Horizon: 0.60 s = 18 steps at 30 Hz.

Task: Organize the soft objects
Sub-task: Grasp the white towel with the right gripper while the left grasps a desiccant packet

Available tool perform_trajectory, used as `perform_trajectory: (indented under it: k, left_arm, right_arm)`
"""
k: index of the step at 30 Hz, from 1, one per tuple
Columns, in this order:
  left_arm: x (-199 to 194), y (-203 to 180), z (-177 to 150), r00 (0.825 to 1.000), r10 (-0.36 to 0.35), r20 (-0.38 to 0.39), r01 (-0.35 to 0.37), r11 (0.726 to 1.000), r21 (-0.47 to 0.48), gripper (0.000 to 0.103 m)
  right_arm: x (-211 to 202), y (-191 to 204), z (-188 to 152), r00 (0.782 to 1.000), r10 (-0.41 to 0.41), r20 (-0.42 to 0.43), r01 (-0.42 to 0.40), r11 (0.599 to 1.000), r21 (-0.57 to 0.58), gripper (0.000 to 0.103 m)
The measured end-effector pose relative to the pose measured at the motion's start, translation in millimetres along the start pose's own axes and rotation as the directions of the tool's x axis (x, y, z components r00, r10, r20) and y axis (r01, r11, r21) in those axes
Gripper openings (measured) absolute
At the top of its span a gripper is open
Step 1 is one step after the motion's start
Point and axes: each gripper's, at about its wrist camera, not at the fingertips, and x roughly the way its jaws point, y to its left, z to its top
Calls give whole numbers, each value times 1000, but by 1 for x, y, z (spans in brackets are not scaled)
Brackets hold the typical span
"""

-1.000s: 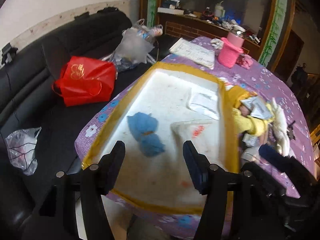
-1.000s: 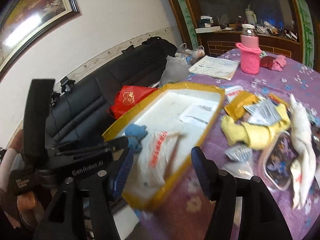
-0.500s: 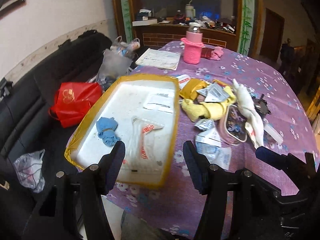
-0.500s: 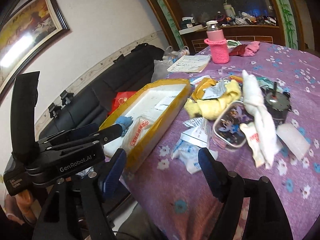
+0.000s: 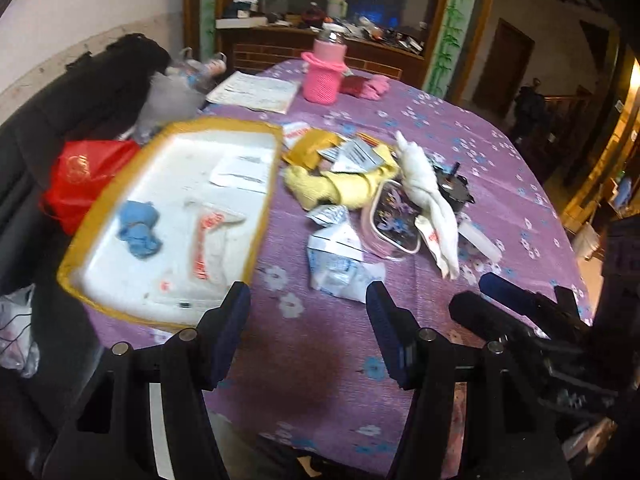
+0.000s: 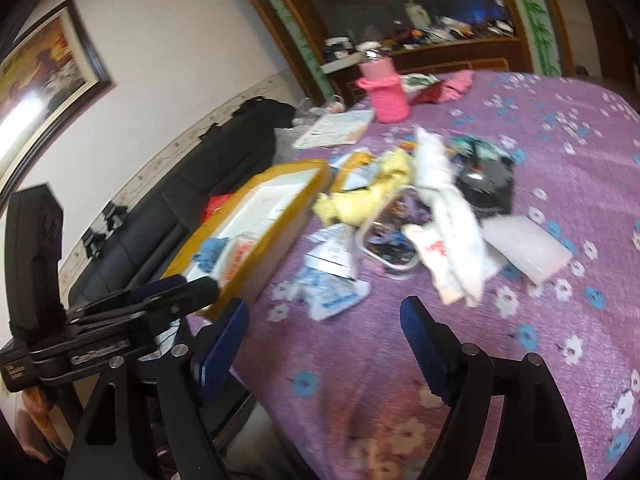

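Observation:
A yellow-rimmed white tray [image 5: 100,220] [image 6: 308,196] lies at the table's left edge. In it are a blue cloth [image 5: 138,230] [image 6: 208,254] and a white bag with red print [image 5: 212,240] [image 6: 240,256]. Right of the tray a yellow cloth [image 5: 340,188] [image 6: 360,200] and a long white cloth [image 5: 428,192] [image 6: 444,208] lie in a heap with packets. My left gripper [image 5: 306,316] is open over bare tablecloth near the front edge. My right gripper [image 6: 324,328] holds nothing, and its jaws are opening, short of the heap.
A clear lidded box [image 5: 392,216], a dark round object [image 5: 456,188], a white block [image 6: 528,248] and loose packets [image 5: 340,256] sit in the heap. A pink bottle [image 5: 324,76] and papers [image 5: 256,90] stand farther back. A black sofa with a red bag [image 5: 84,176] is left.
Both grippers pulled back from over the tray and swung right toward the heap. The white bag with red print now lies in the tray, free of the right gripper, whose jaws stand wider.

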Motion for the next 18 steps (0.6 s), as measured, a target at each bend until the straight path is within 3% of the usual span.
perform_trajectory:
  k: [4,11,18]
  left_arm:
    - [18,-7,0,999,1,-39,-1,1000,11,59]
    - [53,-17,2,989,-69,-132,73,997,30,59]
    - [79,-21,9,980,-89,-178,95,995,22,59]
  right_arm:
    - [1,-27,7,999,-42,-16,43,997,57,79]
    - [9,-67,38,996,-90,-26,93,986,140,79]
    - [25,-56,84,997,-75,7,74,994,76,79]
